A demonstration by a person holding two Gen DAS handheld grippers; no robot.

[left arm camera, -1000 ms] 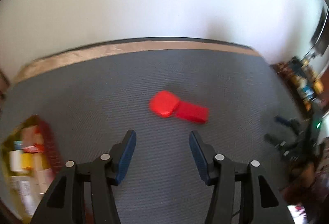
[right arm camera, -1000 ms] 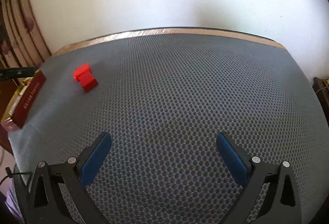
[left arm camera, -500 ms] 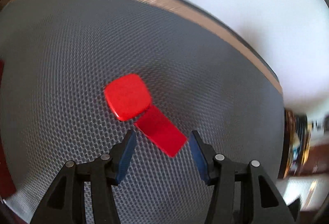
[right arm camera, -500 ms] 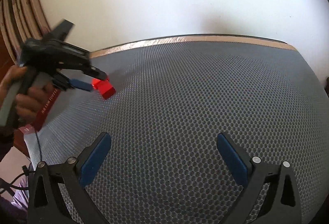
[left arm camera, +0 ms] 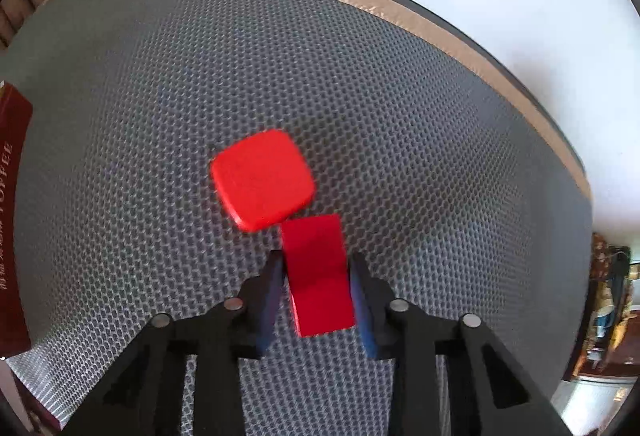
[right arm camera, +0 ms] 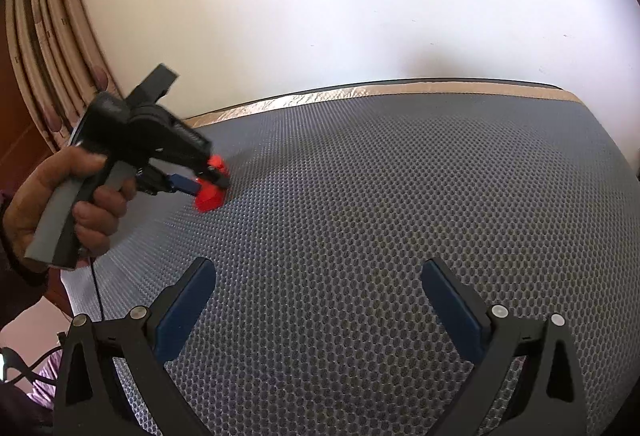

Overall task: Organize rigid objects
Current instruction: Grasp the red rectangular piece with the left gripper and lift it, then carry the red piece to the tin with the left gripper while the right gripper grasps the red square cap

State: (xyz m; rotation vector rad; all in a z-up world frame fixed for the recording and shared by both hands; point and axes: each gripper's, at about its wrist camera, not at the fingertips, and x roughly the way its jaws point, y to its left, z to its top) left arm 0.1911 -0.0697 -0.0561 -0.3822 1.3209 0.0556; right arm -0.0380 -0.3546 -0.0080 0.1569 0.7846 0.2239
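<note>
Two red pieces lie touching on the grey honeycomb mat: a rounded square piece and a flat rectangular block. My left gripper points steeply down over the block, its jaws closing, with the blue pads against the block's two long sides. From the right wrist view, the left gripper is in a hand at the mat's left side, with the red block under its tips. My right gripper hovers open over bare mat with nothing between its fingers.
A dark red box with lettering lies at the mat's left edge. A tan taped border runs along the far edge below a white wall. Striped curtains hang at the left. Cluttered shelves stand off to the right.
My left gripper has come down over the red pieces, rolled to line up with the rectangular block, and narrowed its jaws onto it. It has entered the right wrist view. The right gripper shifted slightly.
</note>
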